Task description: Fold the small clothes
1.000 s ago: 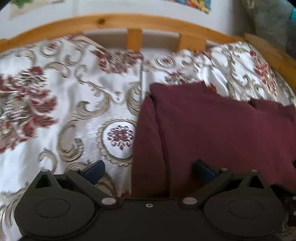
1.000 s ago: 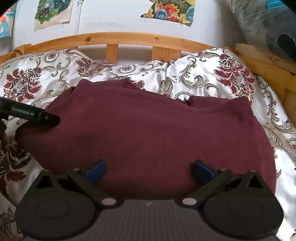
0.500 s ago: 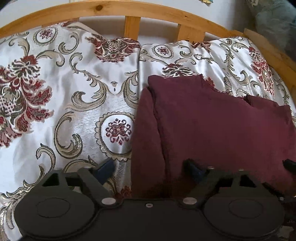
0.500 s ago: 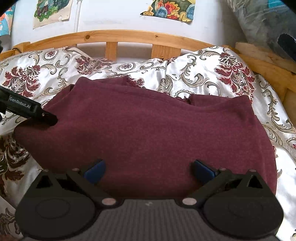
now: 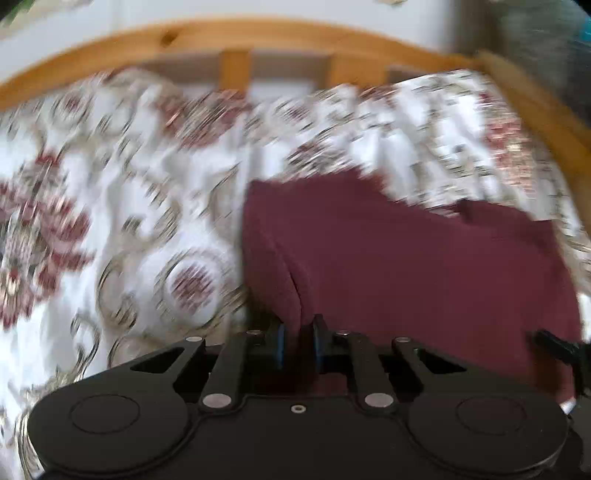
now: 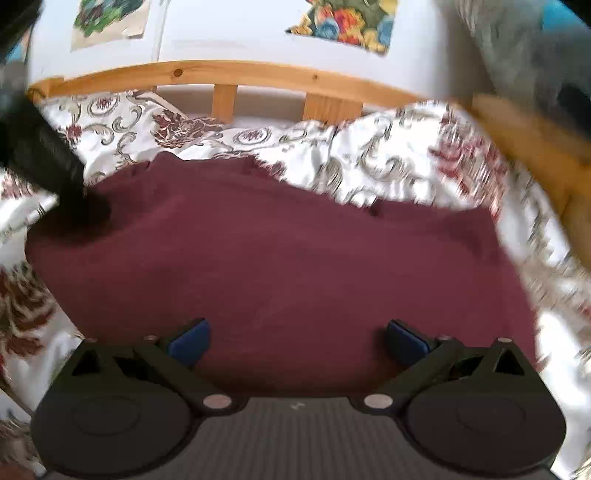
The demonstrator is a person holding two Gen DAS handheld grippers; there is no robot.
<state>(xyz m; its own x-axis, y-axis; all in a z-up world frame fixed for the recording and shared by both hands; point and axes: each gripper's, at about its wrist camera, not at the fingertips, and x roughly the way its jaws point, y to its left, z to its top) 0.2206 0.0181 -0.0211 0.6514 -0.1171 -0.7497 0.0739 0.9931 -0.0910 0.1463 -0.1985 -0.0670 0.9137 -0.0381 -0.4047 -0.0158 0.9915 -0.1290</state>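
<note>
The left tool [image 5: 298, 341] is closing, its blue pads [image 5: 281, 345] already pinching a raised fold at the left edge of the maroon garment [image 5: 424, 266]; the cloth rises up between the jaws. The garment lies spread on the bed's floral cover [image 5: 122, 206], reaching ahead and to the right of that tool. The right tool [image 6: 298, 338] is released, its blue pads [image 6: 190, 338] wide apart over the garment's near edge, with cloth between them but not squeezed. Beyond both tools stands the wooden headboard [image 6: 229, 75], and above it two colourful pictures [image 6: 343, 20] on the wall; no writing can be read anywhere.
</note>
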